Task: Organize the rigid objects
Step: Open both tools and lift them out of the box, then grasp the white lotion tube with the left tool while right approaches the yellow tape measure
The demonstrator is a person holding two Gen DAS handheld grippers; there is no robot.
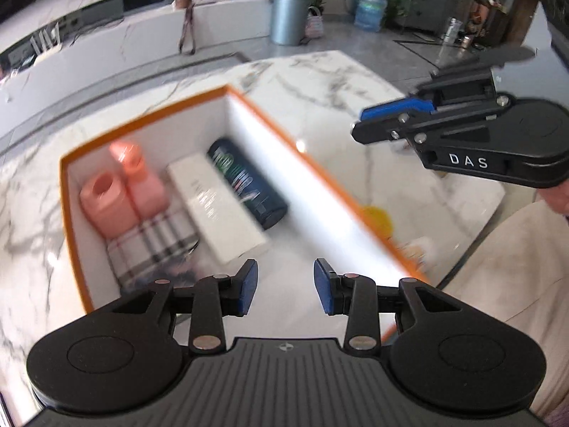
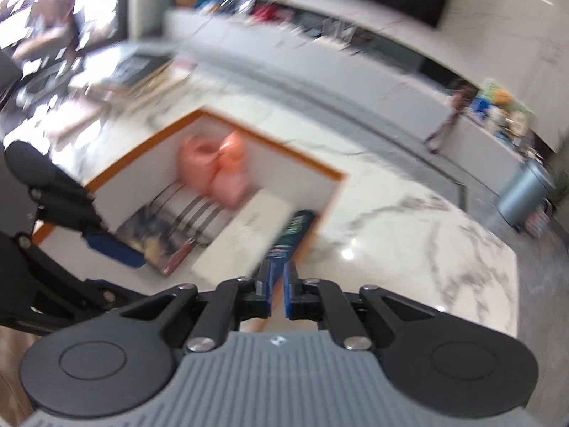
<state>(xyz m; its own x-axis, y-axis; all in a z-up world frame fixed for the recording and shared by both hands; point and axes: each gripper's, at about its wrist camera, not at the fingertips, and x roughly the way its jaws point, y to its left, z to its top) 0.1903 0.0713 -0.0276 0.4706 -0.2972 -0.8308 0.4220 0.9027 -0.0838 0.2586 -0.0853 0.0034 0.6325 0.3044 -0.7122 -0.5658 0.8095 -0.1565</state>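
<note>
Both grippers empty above the packed box; next item still to be fetched.

Left gripper (image 1: 285, 290): jaws moderately apart, holding nothing. Right gripper (image 2: 278, 290): jaws parted by a narrow slit, holding nothing. The orange-rimmed white cardboard box (image 1: 142, 126) on the marble tabletop (image 1: 338, 82) holds two pink plastic bottles (image 1: 121, 188) at its far left corner, a plaid-patterned pack (image 1: 156, 245), a white rectangular carton (image 1: 217, 210) and a dark cylindrical can (image 1: 247, 181) along its right wall. A blurred yellow object (image 1: 378, 219) lies outside that wall. Recommended: widen jaws before descending and approach it clear of the rim.

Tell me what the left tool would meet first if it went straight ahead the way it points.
Likely the long white rectangular box lying in the orange-rimmed white storage box, beside the dark cylindrical can. The left tool is empty; blur leaves depth unclear.
</note>
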